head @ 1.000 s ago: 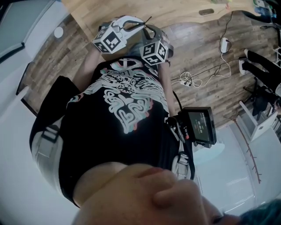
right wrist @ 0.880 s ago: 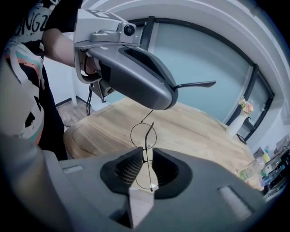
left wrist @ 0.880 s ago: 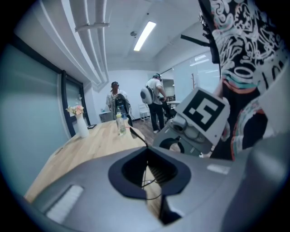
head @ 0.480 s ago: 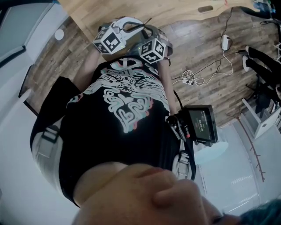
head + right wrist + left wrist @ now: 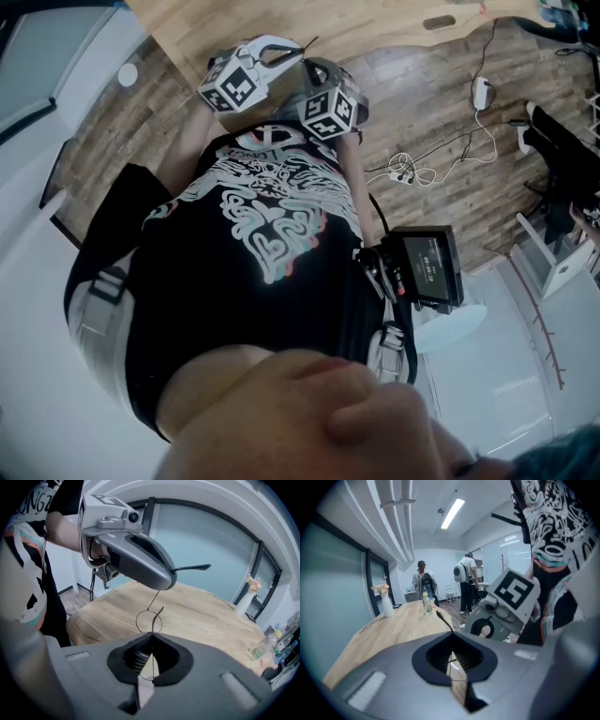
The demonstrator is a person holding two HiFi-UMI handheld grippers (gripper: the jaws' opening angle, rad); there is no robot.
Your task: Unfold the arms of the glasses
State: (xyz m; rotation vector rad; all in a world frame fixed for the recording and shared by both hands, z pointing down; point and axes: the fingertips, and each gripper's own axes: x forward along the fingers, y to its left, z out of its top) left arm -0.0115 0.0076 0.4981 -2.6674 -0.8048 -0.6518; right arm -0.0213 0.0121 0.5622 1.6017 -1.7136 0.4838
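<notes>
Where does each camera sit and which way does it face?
Left gripper view: on the left gripper, facing along the light wooden table; black printed shirt at right.
Right gripper view: on the right gripper, facing across the table; shirt at left.
Head view: steeply down the shirt onto both grippers.
Shared: thin wire glasses in both grippers' shut jaws.

Glasses (image 5: 149, 620) over table (image 5: 201, 616), vase (image 5: 243, 604) beyond
</notes>
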